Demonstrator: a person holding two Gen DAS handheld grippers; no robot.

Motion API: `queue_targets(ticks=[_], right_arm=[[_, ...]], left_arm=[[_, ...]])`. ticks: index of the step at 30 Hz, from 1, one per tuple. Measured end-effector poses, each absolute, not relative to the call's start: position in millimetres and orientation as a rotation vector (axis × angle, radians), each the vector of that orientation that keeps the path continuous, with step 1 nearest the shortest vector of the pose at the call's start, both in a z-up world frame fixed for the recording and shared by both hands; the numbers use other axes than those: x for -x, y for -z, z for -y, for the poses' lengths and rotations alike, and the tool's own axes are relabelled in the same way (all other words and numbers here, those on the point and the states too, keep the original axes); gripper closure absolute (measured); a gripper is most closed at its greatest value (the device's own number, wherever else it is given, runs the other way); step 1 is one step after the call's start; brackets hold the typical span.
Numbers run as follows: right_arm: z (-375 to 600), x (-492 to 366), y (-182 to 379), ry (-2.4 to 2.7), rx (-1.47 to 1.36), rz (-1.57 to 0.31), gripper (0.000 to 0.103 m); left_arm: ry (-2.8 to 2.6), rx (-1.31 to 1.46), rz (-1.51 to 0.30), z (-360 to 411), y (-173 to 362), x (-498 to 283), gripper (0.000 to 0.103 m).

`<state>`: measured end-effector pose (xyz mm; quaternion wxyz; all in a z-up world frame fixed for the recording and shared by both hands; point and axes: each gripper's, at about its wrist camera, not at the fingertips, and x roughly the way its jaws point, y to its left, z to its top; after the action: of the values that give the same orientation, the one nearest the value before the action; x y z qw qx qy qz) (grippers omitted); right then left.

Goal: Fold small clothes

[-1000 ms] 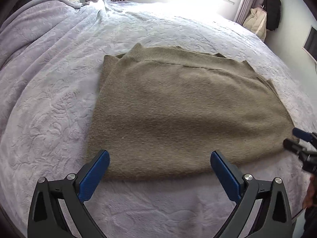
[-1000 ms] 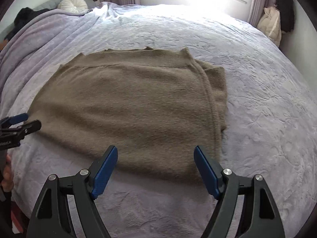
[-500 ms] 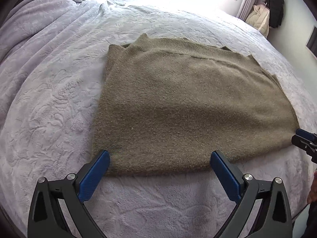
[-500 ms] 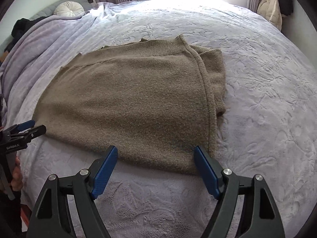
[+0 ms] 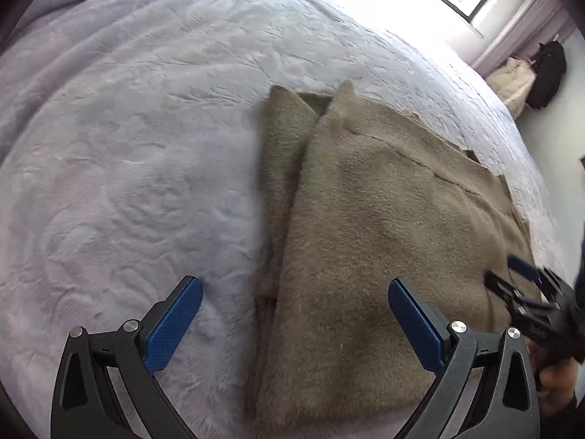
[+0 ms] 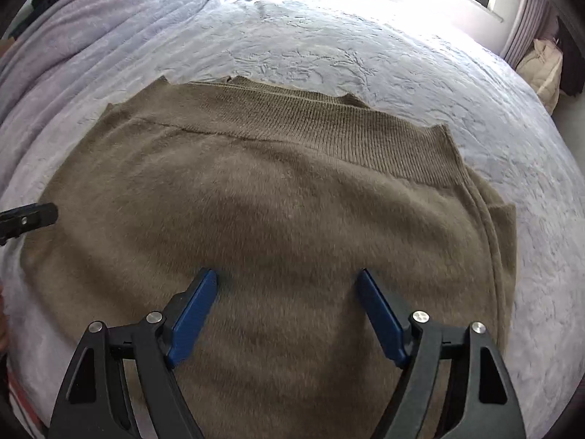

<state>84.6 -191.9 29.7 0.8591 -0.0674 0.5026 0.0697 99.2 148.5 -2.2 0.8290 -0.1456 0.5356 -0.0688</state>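
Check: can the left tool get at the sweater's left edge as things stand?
Probably yes. The left tool is open and straddles the sweater edge on the bedspread, with nothing between; the right tool works farther along.

The right gripper (image 5: pixel 526 292) smears into blur at three o'clock (left view); the sweater (image 6: pixel 285 212) runs off at six.

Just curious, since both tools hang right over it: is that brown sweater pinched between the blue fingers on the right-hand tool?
No: the right gripper stands open above the brown sweater, which lies flat on the bed.
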Motion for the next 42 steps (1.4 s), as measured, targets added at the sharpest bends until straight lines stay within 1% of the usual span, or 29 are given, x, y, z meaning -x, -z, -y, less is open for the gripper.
queue_targets(ticks=[2, 3, 6, 8, 12, 17, 18, 23, 25, 26, 27, 28, 30, 31, 33, 35, 37, 38, 39, 40, 41, 42], right_arm=[[194, -104, -28, -0.119, 0.114, -1.061, 0.01], [197, -111, -29, -0.106, 0.082, -1.062, 0.01], [203, -122, -36, -0.068, 0.024, -1.059, 0.01], [202, -114, -46, -0.068, 0.011, -1.019, 0.009], [193, -100, -58, -0.119, 0.048, -0.964, 0.009], [192, -131, -40, -0.119, 0.051, -1.056, 0.009], [194, -139, -37, -0.119, 0.048, -1.067, 0.008], [191, -165, -28, -0.115, 0.036, -1.08, 0.007], [192, -170, -30, -0.104, 0.015, -1.08, 0.007], [192, -170, -32, -0.099, 0.011, -1.072, 0.007], [191, -172, -33, -0.087, 0.019, -1.062, 0.007], [189, -176, -33, -0.07, 0.037, -1.06, 0.007], [187, -191, -30, 0.004, 0.057, -1.075, 0.007], [188, -199, -30, 0.035, 0.033, -1.079, 0.007], [188, -213, -28, 0.09, -0.01, -1.095, 0.007], [185, -220, -23, 0.124, 0.008, -1.124, 0.007], [184, -212, -31, 0.135, -0.004, -1.096, 0.007], [185, -207, -37, 0.145, -0.009, -1.068, 0.007], [187, -204, -41, 0.165, -0.008, -1.049, 0.007], [188, -206, -41, 0.178, -0.005, -1.052, 0.007], [189, -212, -38, 0.187, -0.002, -1.076, 0.007], [188, -219, -34, 0.195, 0.012, -1.097, 0.006]], left_arm=[[0.196, 0.318, -1.141, -148, 6, -107, 0.001], [0.214, 0.323, -1.146, -149, 9, -111, 0.001], [0.274, 0.347, -1.154, -152, 13, -121, 0.001], [0.308, 0.377, -1.152, -157, 14, -126, 0.001], [0.371, 0.4, -1.151, -152, 14, -135, 0.001], [0.494, 0.39, -1.161, -126, 13, -151, 0.001], [0.501, 0.379, -1.163, -122, 14, -154, 0.001], [0.505, 0.414, -1.188, -117, 20, -170, 0.002], [0.494, 0.43, -1.185, -121, 16, -171, 0.019], [0.48, 0.425, -1.185, -123, 16, -170, 0.032], [0.466, 0.425, -1.188, -127, 17, -169, 0.039], [0.46, 0.429, -1.192, -130, 20, -169, 0.042], [0.447, 0.443, -1.189, -135, 24, -169, 0.052], [0.443, 0.452, -1.185, -138, 24, -168, 0.054], [0.435, 0.46, -1.179, -140, 24, -167, 0.061], [0.431, 0.458, -1.179, -141, 24, -167, 0.062], [0.43, 0.453, -1.173, -141, 25, -166, 0.062], [0.428, 0.453, -1.17, -141, 26, -166, 0.057], [0.428, 0.46, -1.173, -140, 29, -167, 0.051], [0.442, 0.477, -1.18, -138, 31, -169, 0.046], [0.456, 0.486, -1.178, -137, 32, -170, 0.036], [0.466, 0.485, -1.173, -134, 30, -170, 0.031]])
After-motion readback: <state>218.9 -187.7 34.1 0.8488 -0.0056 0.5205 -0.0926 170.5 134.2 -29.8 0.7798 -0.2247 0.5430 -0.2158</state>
